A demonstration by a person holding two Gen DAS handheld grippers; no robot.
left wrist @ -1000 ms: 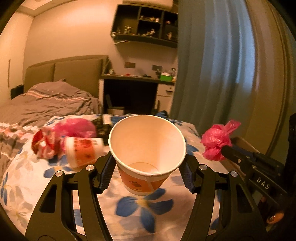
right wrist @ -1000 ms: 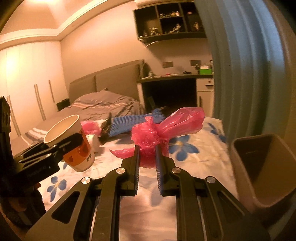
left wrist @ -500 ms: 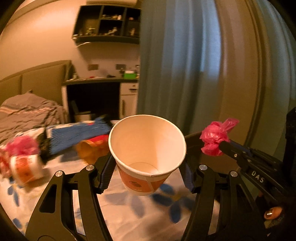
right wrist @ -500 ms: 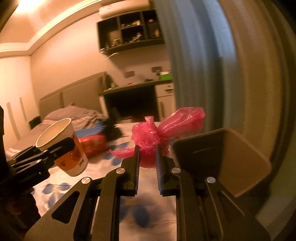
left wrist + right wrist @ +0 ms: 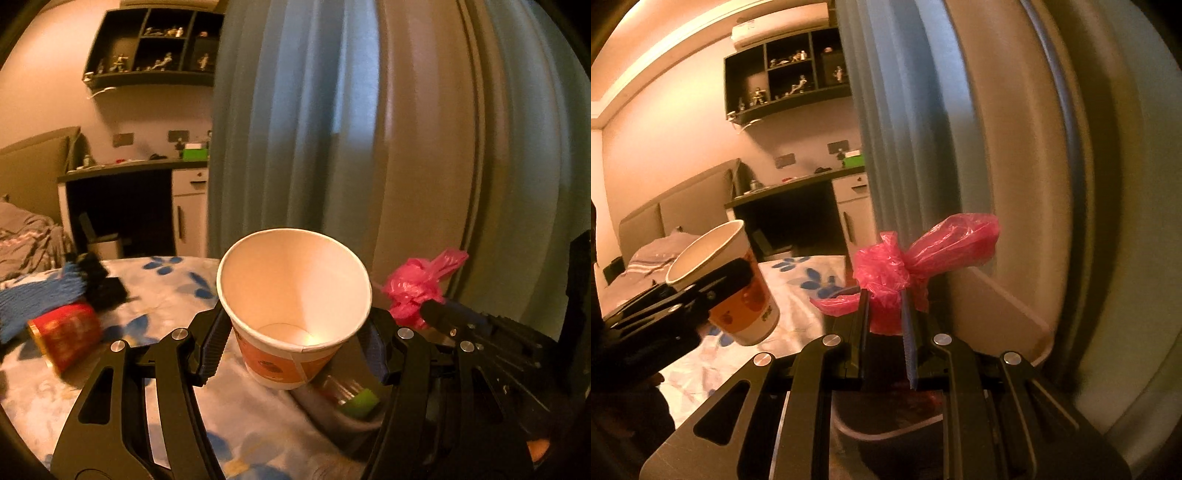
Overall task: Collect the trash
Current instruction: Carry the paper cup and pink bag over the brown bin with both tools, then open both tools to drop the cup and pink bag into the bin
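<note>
Bed slid leftward; crumpled pink bag (image 5: 908, 266).

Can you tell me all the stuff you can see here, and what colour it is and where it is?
paper cup: one, white with orange print, held in the left gripper
plastic bag: one, pink, knotted, held in the right gripper
bin: one, beige, beside the bed under the bag
can: one, red, lying on the bed
cloth: one, blue, on the bed behind the can
bed cover: one, white with blue flowers
curtain: one, blue-grey, by the window
shelf: one, dark, on the wall, with small figures
desk: one, dark top, against the wall
left gripper: black, shut on the cup
right gripper: black, shut on the bag
</note>
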